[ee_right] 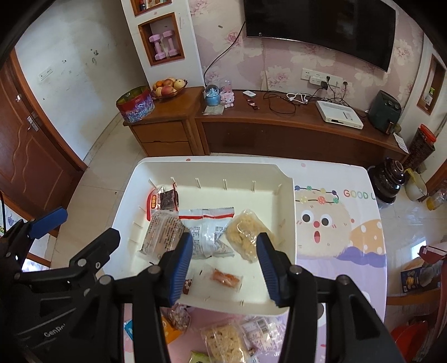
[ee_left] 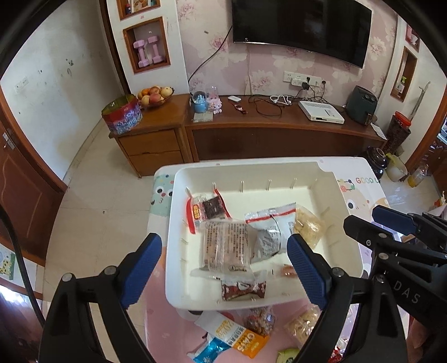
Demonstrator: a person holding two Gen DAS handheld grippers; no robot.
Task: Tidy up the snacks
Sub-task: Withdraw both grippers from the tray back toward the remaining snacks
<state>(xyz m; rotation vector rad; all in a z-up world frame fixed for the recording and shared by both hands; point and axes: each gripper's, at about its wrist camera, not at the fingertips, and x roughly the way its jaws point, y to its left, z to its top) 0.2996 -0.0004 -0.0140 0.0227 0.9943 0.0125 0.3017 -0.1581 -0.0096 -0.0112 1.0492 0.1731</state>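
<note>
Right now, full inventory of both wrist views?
tray: 1, white, on the table
table: 1, pink cartoon top, under the tray
snack packets in tray: about six, clear, silver, red and brown
loose snack packets: several, orange, blue, clear, on the table in front of the tray
cabinet: 1, brown wood, against the wall
fruit bowl: 1, orange and red fruit, on the cabinet
tin: 1, red and blue, on the cabinet
TV: 1, black, on the wall
dumbbells: 2, pink, in a wall niche
left gripper: open, empty, above the tray
right gripper: open, empty, above the tray
</note>
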